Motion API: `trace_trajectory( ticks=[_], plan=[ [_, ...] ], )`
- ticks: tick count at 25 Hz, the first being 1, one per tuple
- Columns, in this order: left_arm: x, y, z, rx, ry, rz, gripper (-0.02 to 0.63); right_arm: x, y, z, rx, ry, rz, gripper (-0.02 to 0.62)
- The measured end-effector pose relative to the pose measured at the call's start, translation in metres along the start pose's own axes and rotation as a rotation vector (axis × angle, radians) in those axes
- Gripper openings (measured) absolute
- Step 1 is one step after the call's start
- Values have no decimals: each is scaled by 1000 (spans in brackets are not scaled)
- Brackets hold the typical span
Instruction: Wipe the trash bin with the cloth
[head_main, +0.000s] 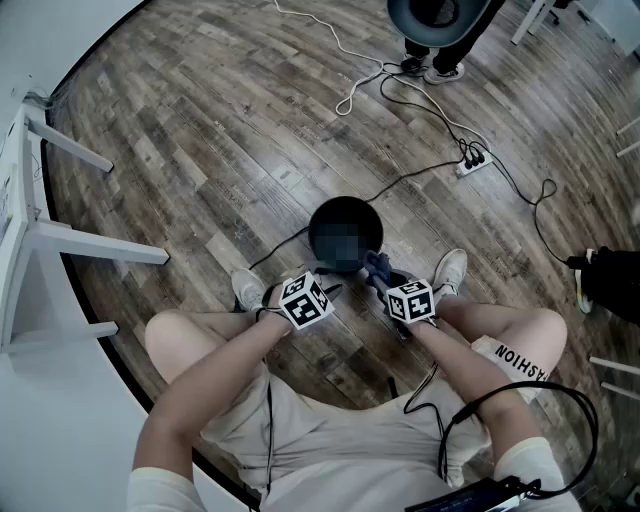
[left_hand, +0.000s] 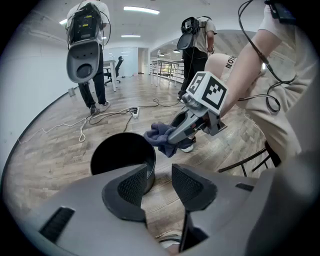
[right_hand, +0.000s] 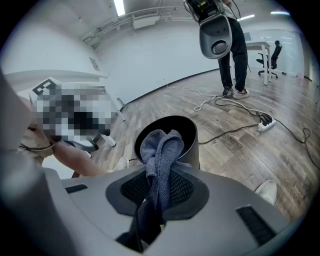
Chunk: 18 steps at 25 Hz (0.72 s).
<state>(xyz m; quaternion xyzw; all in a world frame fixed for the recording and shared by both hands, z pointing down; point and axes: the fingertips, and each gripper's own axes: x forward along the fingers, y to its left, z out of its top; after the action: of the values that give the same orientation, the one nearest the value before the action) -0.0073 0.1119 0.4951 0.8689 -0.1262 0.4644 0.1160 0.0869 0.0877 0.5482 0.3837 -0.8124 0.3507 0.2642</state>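
Note:
A round black trash bin (head_main: 345, 233) stands on the wood floor in front of the seated person's feet. My right gripper (right_hand: 162, 185) is shut on a blue-grey cloth (right_hand: 160, 150), which bunches out past the jaws right at the bin's near rim (right_hand: 167, 131). In the left gripper view the same cloth (left_hand: 157, 135) hangs from the right gripper (left_hand: 175, 136) beside the bin (left_hand: 122, 157). My left gripper (left_hand: 159, 182) is open just short of the bin's wall, with only floor showing between its pads. In the head view both grippers (head_main: 330, 288) (head_main: 385, 278) sit at the bin's near side.
Cables and a white power strip (head_main: 472, 158) run over the floor beyond the bin. A white table's legs (head_main: 60, 240) stand at left. A person with equipment stands at the far side (head_main: 440, 30). The wearer's shoes (head_main: 248, 288) (head_main: 450, 270) flank the bin.

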Motion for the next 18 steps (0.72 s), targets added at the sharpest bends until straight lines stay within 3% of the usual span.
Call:
trace_trajectory(
  ticks=[4, 10, 13, 18],
  plan=[
    [3, -3, 0, 77, 27, -7, 146, 11, 0, -7, 28, 17, 6, 78],
    [41, 11, -33, 326, 150, 20, 146, 26, 15, -23, -20, 82, 35, 78],
    [58, 22, -47, 351, 186, 41, 146, 32, 20, -25, -43, 95, 46, 78],
    [74, 38, -57, 307, 188, 72, 146, 45, 19, -23, -51, 95, 45, 78]
  ],
)
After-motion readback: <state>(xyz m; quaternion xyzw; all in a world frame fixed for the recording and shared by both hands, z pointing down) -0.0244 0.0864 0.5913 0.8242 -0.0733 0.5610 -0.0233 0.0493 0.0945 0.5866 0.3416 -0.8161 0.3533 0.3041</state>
